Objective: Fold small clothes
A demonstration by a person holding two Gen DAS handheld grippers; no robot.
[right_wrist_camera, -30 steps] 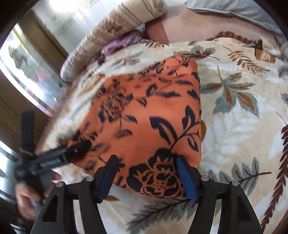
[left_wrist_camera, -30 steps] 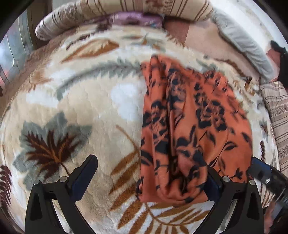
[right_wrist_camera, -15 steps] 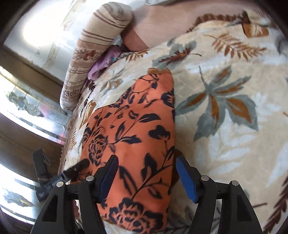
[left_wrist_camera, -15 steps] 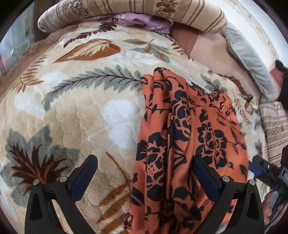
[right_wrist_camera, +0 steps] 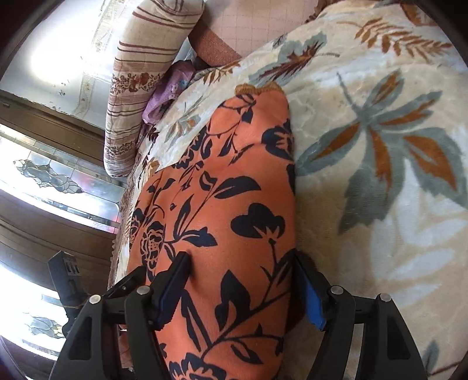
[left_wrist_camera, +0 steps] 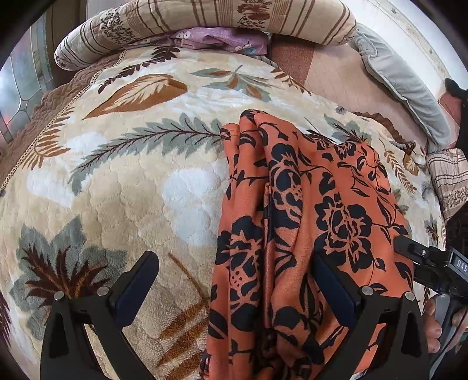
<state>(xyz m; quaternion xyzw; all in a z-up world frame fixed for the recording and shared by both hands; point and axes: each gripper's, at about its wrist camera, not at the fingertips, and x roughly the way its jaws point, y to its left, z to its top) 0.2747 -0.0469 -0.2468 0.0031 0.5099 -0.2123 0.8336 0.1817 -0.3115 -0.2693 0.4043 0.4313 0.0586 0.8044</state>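
Note:
An orange garment with a black flower print (left_wrist_camera: 307, 204) lies folded lengthwise on a cream blanket with a leaf pattern (left_wrist_camera: 131, 190). My left gripper (left_wrist_camera: 234, 257) stands wide open over the garment's near end, with the left part of the cloth between its fingers. One finger of my right gripper (left_wrist_camera: 409, 248) reaches the garment's right edge. In the right wrist view the garment (right_wrist_camera: 234, 190) runs between the jaws of my right gripper (right_wrist_camera: 239, 255). Those jaws are opening and straddle the cloth. Its left finger (right_wrist_camera: 175, 277) rests on the cloth and its right finger (right_wrist_camera: 310, 295) sits at the fold's edge.
A striped bolster pillow (left_wrist_camera: 219, 20) and a purple cloth (left_wrist_camera: 222, 39) lie at the far end of the bed. A grey cushion (left_wrist_camera: 395, 76) runs along the right. Patterned glass panels in a wooden frame (right_wrist_camera: 44, 175) stand beside the bed. A hand (left_wrist_camera: 433, 321) grips the right tool.
The left gripper has moved forward over the garment's near end. The right gripper has sunk and rolled, so the garment now runs lengthwise between its fingers.

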